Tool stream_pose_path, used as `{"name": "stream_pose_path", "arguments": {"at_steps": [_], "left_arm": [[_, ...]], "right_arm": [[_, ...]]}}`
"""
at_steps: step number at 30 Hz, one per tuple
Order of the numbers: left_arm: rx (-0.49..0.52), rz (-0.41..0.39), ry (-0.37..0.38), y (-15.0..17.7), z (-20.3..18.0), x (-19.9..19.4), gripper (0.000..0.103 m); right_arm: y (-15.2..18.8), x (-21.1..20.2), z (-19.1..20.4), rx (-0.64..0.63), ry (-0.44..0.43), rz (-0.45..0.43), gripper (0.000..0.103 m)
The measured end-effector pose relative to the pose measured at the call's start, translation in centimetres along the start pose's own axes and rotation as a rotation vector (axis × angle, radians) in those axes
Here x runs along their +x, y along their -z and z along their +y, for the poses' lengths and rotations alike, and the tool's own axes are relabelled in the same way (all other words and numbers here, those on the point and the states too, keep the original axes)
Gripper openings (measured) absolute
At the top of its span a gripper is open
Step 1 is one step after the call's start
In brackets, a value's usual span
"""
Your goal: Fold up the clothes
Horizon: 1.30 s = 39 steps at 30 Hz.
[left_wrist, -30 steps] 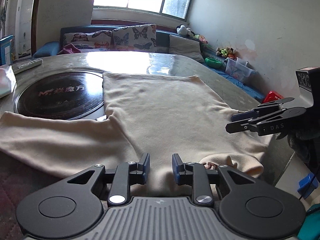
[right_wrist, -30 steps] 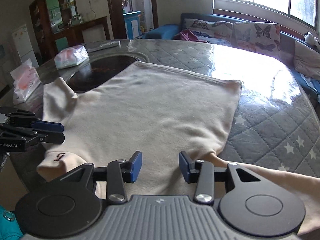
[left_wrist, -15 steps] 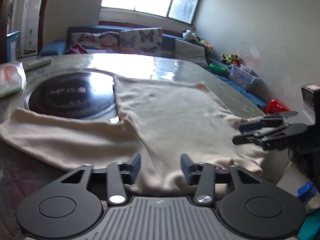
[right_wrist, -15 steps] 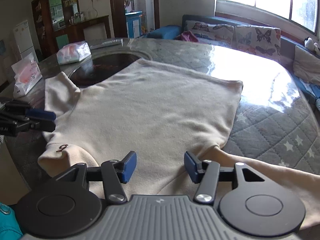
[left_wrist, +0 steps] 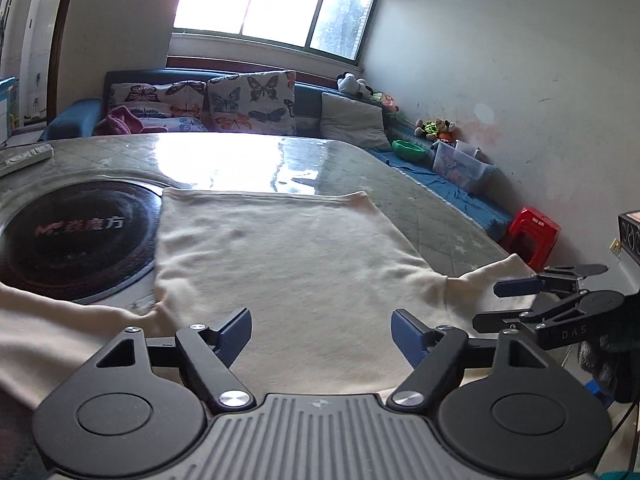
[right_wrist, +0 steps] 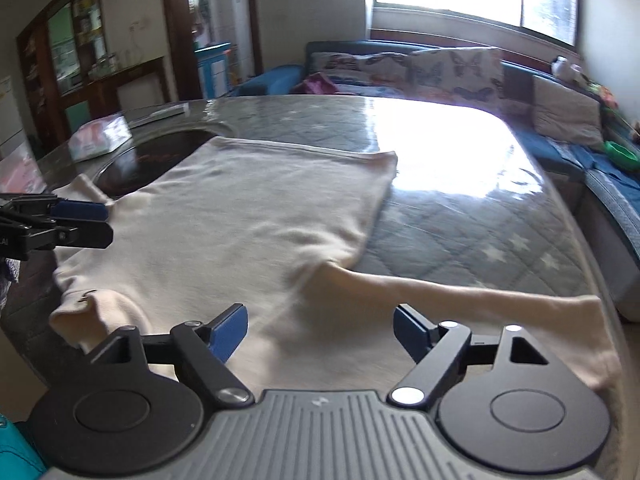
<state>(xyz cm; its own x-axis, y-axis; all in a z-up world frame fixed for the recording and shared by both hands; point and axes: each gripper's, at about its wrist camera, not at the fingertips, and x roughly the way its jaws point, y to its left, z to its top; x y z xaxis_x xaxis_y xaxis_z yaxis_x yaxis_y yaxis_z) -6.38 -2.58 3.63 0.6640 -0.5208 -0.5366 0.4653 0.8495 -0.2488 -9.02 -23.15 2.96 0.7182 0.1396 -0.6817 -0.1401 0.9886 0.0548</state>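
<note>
A cream long-sleeved sweater (left_wrist: 288, 264) lies flat on the table, hem toward the window, collar at the near edge, sleeves spread left and right. It also shows in the right wrist view (right_wrist: 256, 224), with its right sleeve (right_wrist: 480, 296) stretched along the table edge. My left gripper (left_wrist: 322, 330) is open and empty above the sweater's near part. My right gripper (right_wrist: 320, 330) is open and empty above the shoulder area. Each gripper shows side-on in the other's view: the right gripper (left_wrist: 520, 300) and the left gripper (right_wrist: 80, 224).
The round table (left_wrist: 420, 196) has a glossy grey quilted cover and a dark glass disc (left_wrist: 80, 236) at the left. Tissue packs (right_wrist: 100, 140) and a remote (left_wrist: 24, 158) lie at the far left. A sofa with cushions (left_wrist: 248, 100) stands behind; a red stool (left_wrist: 532, 228) stands right.
Both grippers have opened wider and drawn back and up from the sweater. The sweater stays flat on the table.
</note>
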Motion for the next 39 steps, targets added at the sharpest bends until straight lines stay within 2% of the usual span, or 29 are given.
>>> {"name": "stream_pose_path", "arguments": {"at_steps": [3,5,7,18,22,26,33,39], "left_arm": [[0.013,0.003,-0.002,-0.3,-0.9,0.7,0.087],[0.022,0.005,0.004,-0.5,-1.4,1.1,0.088],[0.032,0.008,0.011,-0.7,-2.0,1.6,0.089],[0.099,0.020,0.023,-1.3,-4.7,3.4,0.098],[0.104,0.030,0.020,-1.3,-5.2,3.8,0.099],[0.119,0.032,0.017,-1.3,-5.7,3.9,0.100],[0.146,0.042,0.015,-1.4,-6.4,4.2,0.101],[0.173,0.056,0.008,-1.4,-7.0,4.9,0.101]], "right_arm": [[0.4,-0.4,-1.4,0.037,0.033,-0.003,0.085],[0.8,-0.7,-2.5,0.065,0.066,-0.009,0.092],[1.1,-1.1,-3.5,0.087,0.096,-0.014,0.094],[3.5,-3.4,-10.5,0.284,0.289,-0.048,0.091],[4.1,-3.4,-12.1,0.330,0.319,-0.051,0.082],[4.5,-3.3,-13.4,0.364,0.341,-0.053,0.065],[4.7,-3.0,-13.8,0.369,0.377,-0.060,0.050],[4.9,-3.0,-14.1,0.370,0.414,-0.075,0.018]]}}
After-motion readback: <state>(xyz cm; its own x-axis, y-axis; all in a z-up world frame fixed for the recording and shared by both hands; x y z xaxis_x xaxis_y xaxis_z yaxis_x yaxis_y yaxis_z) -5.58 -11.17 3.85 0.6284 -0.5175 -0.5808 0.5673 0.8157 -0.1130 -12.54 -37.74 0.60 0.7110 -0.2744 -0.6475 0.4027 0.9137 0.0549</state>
